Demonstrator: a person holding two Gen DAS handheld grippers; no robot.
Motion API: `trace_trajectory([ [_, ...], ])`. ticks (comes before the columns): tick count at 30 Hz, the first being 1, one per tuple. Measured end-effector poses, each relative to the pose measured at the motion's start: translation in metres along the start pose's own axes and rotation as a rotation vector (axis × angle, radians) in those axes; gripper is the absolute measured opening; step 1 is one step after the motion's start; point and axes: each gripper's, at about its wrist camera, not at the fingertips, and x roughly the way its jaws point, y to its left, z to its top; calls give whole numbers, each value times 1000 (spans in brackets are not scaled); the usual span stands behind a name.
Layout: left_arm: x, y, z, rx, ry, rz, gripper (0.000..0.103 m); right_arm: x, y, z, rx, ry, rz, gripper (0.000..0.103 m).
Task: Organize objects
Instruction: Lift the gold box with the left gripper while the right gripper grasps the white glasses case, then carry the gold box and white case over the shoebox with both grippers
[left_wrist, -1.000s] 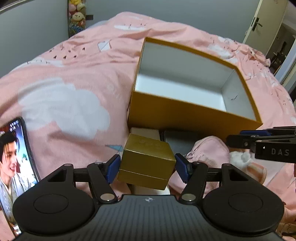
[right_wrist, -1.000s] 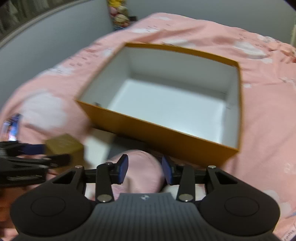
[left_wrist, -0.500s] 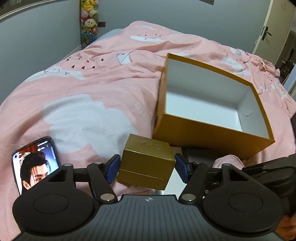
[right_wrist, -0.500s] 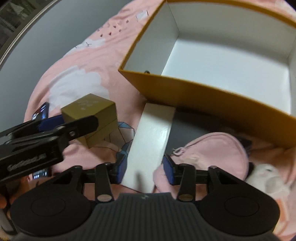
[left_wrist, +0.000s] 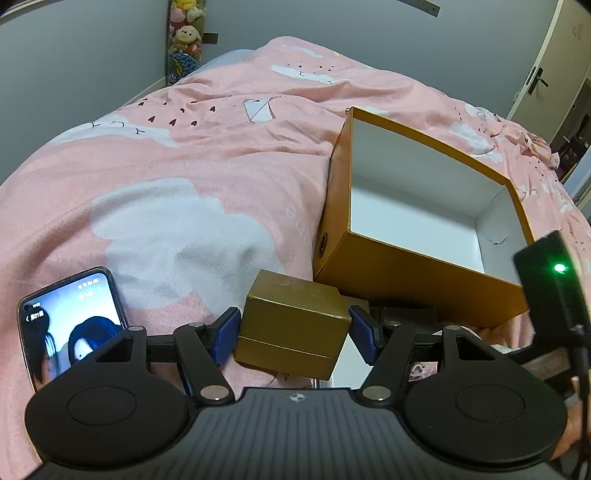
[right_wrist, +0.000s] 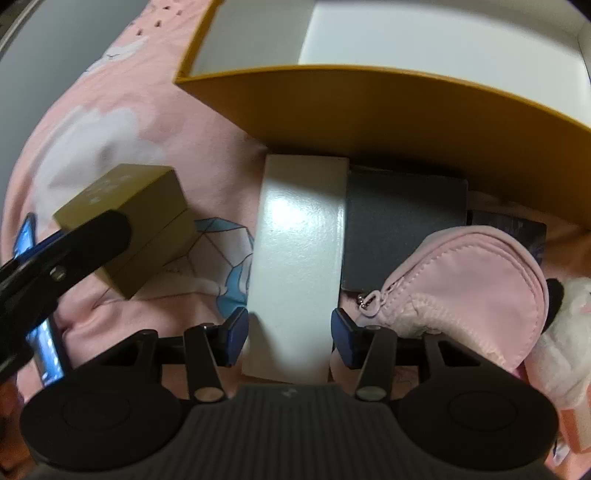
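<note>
Left gripper (left_wrist: 293, 332) pinches gold cube (left_wrist: 291, 325); right gripper (right_wrist: 290, 334), opening, straddles white box (right_wrist: 299, 258) edges.

Likely a home bedroom: pink duvet (left_wrist: 221, 166), plush toys (left_wrist: 184, 33), door (left_wrist: 543, 74).

Left claw (left_wrist: 293, 330) clamped, angled downward, right claw (right_wrist: 289, 334) opening, pointing steeply down

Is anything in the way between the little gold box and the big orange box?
Nothing visible. The little gold box sits in the left gripper just in front of the big orange box, whose open top is bare inside, as far as shows.
</note>
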Motion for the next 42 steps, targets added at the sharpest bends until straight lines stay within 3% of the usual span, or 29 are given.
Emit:
trace_trajectory([
  [2,0,2,1,-9,0,-5,73,6,2,4,12,12,2,62],
  [5,1,3,0,-15,1,-6,73,12,7,6,22,12,-3,66],
  [15,4,2,-1,-21,2,4,73,28,33,8,-71,-6,-91,69],
  [16,4,3,-1,-24,3,10,73,30,37,7,-88,-11,-99,69],
  [19,3,4,-1,-31,7,3,73,26,37,6,-88,-28,-101,49],
  [22,2,3,-2,-35,3,-1,73,11,29,6,-68,-31,-68,41],
  [25,1,2,-2,-38,2,1,73,-2,27,3,-91,-55,-60,40],
  [26,1,2,-2,-37,3,2,73,-5,26,3,-99,-61,-45,35],
  [33,-7,0,-3,-31,16,-14,73,-38,7,-4,-83,-104,81,32],
  [42,-38,-8,17,-21,17,-139,73,-121,-22,-43,-37,-171,295,30],
])
